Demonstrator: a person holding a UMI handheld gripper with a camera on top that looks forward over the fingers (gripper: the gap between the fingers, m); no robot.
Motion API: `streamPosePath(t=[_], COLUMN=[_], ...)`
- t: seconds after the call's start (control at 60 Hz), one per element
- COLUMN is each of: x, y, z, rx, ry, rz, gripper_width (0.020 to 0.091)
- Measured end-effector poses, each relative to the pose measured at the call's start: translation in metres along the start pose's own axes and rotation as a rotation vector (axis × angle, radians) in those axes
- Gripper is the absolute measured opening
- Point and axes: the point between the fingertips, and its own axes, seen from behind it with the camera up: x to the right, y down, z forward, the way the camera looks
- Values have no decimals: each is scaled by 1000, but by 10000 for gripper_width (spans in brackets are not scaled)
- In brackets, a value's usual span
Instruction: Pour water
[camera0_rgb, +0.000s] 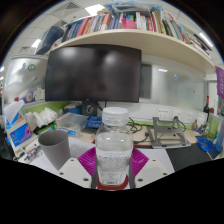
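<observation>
A clear plastic water bottle (114, 147) with a white cap and a red base stands upright between my fingers. Both magenta pads (88, 158) press on its sides, so my gripper (113, 165) is shut on it. The bottle holds water up to near its neck. A grey cup (55, 148) stands on the desk to the left of the bottle, a little beyond my left finger. The cup's inside is hidden.
A large dark monitor (95, 74) stands behind the bottle under a shelf of books (125, 22). Boxes and clutter (25, 125) fill the desk at the left. A wooden tray with small parts (165, 130) lies at the right.
</observation>
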Motion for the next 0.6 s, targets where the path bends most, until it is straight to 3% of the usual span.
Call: streamPosePath(t=[0.15,0.283,0.317,0.467,0.6], x=[1,8,12,24,31], y=[2,17,20,26,0], z=[-1,-13,-19,-70,-122], rx=[-19,-89,-104,-177,-211], ry=[8,38,54,118,186], rz=[-9,-22,-23,34,128], gripper_width=[549,814,848,852,852])
